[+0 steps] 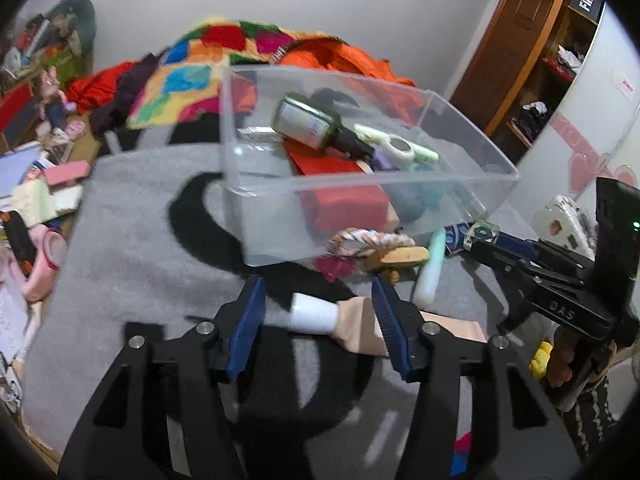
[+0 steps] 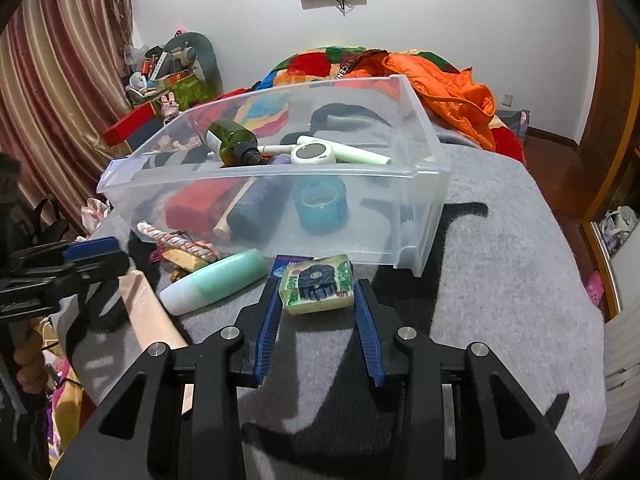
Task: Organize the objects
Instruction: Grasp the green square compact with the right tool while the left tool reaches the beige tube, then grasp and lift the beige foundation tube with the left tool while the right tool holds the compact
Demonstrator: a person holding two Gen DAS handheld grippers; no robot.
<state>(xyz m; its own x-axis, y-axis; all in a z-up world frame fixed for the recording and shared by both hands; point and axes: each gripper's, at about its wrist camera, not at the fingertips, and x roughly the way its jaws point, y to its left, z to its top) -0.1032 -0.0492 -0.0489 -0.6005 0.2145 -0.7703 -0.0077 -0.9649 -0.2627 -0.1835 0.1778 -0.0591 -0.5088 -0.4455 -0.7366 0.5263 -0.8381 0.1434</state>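
The clear plastic bin (image 2: 416, 184) sits on a grey blanket (image 2: 500, 280) and holds a green bottle (image 2: 232, 140), a white roll of tape (image 2: 312, 153), a teal tape ring (image 2: 320, 204) and a red block (image 2: 192, 204). The right gripper (image 2: 316, 292) grasps a printed soap bar (image 2: 318, 284) just in front of the bin. The left gripper (image 1: 318, 304) straddles a beige tube (image 1: 360, 328) with a white cap (image 1: 314, 314); its jaws stand released, off the tube. A mint bottle (image 2: 216, 280) lies between them.
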